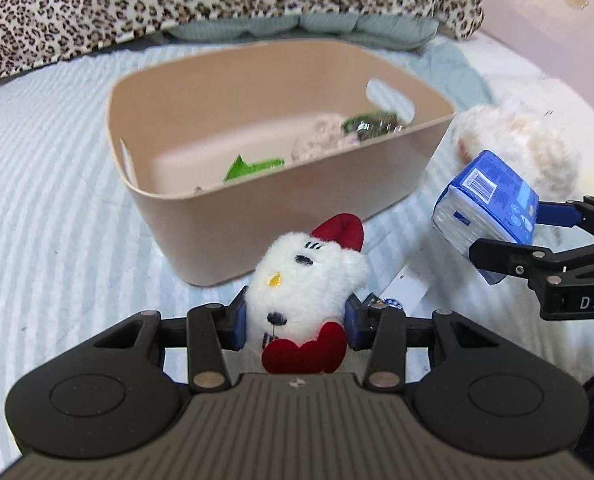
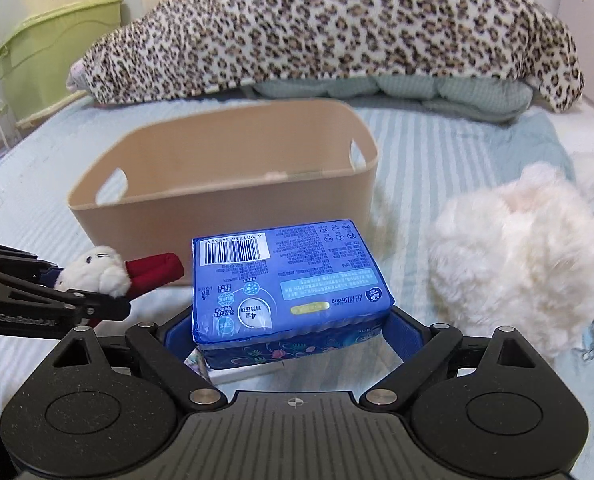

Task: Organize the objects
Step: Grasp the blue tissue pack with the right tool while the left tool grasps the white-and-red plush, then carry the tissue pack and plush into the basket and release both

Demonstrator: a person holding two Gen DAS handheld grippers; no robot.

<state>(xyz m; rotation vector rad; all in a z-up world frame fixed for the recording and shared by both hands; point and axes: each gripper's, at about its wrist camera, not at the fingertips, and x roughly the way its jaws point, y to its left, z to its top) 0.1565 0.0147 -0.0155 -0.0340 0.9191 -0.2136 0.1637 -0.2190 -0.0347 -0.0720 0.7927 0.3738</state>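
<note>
Bed (image 2: 437, 152) behind, tissue pack (image 2: 285, 280) lies flat, barcode end toward bin (image 2: 217, 208).

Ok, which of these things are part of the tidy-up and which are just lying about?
In play: white plush toy in the left gripper; blue tissue pack in the right gripper; beige bin; fluffy white plush, probably.

Lying about: leopard blanket; green container.

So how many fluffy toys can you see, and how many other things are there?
Fluffy toys: 2, the white cat plush with red bows in the left tool and the fluffy white plush on the bed.
Blue tissue packs: 1, in the right tool.
Beige bins: 1.
Total: 4.
A few small things lie inside the bin, too blurred to count.
</note>
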